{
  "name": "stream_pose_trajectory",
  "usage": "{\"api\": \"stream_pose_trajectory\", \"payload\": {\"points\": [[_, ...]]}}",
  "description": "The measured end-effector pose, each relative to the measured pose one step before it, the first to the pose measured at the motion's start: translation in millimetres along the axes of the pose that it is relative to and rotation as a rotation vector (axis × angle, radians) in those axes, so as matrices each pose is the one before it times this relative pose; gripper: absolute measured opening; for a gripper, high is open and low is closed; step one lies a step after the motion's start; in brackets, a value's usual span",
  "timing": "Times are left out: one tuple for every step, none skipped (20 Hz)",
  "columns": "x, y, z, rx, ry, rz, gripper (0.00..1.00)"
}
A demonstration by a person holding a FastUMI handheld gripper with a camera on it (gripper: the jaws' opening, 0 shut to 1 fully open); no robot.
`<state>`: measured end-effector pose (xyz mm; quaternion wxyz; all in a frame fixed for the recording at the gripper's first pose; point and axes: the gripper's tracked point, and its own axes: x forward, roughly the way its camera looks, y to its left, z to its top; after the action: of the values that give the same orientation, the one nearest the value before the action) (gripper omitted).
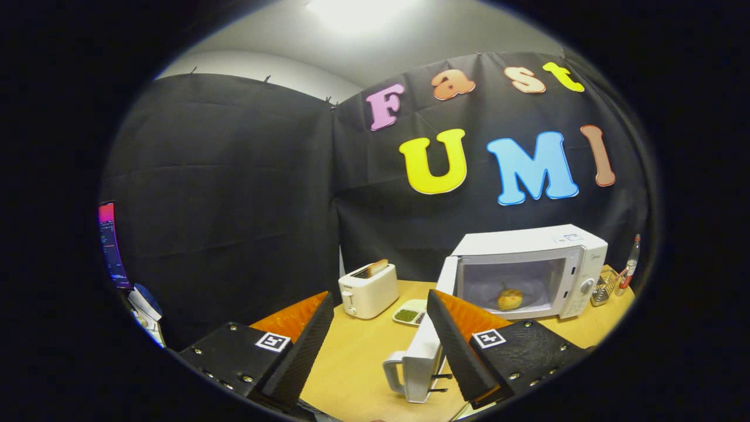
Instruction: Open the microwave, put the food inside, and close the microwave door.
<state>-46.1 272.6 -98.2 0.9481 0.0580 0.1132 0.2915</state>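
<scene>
The white microwave [530, 266] stands on the wooden table [357, 357], beyond my right finger. Its door [423, 354] is swung wide open towards me, edge on, with the handle [394, 369] at its near end. The door sits between my fingers, close against the inner face of the right one. A round yellowish piece of food [510, 299] lies inside the lit cavity. My gripper [379, 299] is open and the fingers hold nothing.
A white toaster [368, 290] with a slice of bread in it stands just ahead of the fingers. A small dish [410, 313] with green food lies beside it. A bottle [630, 264] and a wire rack [603, 287] stand right of the microwave. A monitor [111, 243] glows far left.
</scene>
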Motion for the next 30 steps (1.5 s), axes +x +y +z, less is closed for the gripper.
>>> {"api": "stream_pose_trajectory", "payload": {"points": [[1.68,10.37,-6.62,0.00307,0.01442,0.02545,0.97],[1.86,9.93,-5.53,0.0056,0.0121,0.02158,0.97],[2.82,8.57,-5.55,0.0048,0.01593,0.02059,0.97],[3.23,7.72,-6.45,0.00329,0.01307,0.02121,0.97],[2.71,6.34,-6.55,0.00459,0.0146,0.01644,0.97],[1.2,6.15,-7.06,0.00716,0.01288,0.02111,0.97],[2.71,4.46,-6.22,0.00791,0.01049,0.01737,0.97],[-0.05,12.8,-8.58,0.00971,0.01849,0.01078,0.94],[1.1,1.0,-7.01,0.00889,0.02122,0.00745,0.92],[1.86,-1.96,-8.51,0.00651,0.02543,-0.00008,0.86],[1.1,-4.45,-6.74,0.00507,0.02149,-0.00251,0.79],[2.51,-5.77,-5.79,0.00502,0.02067,-0.0091,0.72],[1.89,-10.8,-4.58,0.00135,0.00823,-0.03386,0.46],[0.12,-9.24,-2.78,0.00682,0.00979,-0.0233,0.2],[4.73,-7.12,-5.83,0.00486,0.01885,-0.0122,0.12],[0.52,-5.52,-4.34,0.00158,0.0184,-0.011,0.13],[1.59,-10.06,-2.44,-0.00829,0.01084,-0.02679,0.13],[-3.0,-9.44,-1.12,-0.01255,0.00315,-0.02015,0.13],[4.45,-4.14,-1.85,-0.00478,-0.01493,-0.01858,0.13],[-10.16,-7.89,4.85,0.00052,-0.00301,-0.00854,0.04],[9.29,-6.21,-5.65,0.00077,0.01643,0.00026,0.01],[-6.51,0.32,-0.98,0.00643,0.00778,-0.00076,0.01],[-0.63,-3.76,-1.25,0.00936,0.00422,-0.00159,0.01],[-2.96,-5.72,-0.4,0.00837,-0.00105,-0.0056,0.01],[-1.78,-7.06,1.11,0.00451,0.00035,-0.00921,0.01],[-1.79,-6.94,0.65,0.0003,-0.00174,-0.01094,0.01],[-2.05,-7.45,1.3,-0.00145,-0.00232,-0.01021,0.01],[-1.64,-7.15,0.54,0.00125,-0.00093,-0.01015,0.01],[-1.66,-7.0,1.47,0.00551,-0.00049,-0.01007,0.01],[-1.66,-7.69,-0.32,0.00654,-0.00112,-0.01035,0.01]]}}
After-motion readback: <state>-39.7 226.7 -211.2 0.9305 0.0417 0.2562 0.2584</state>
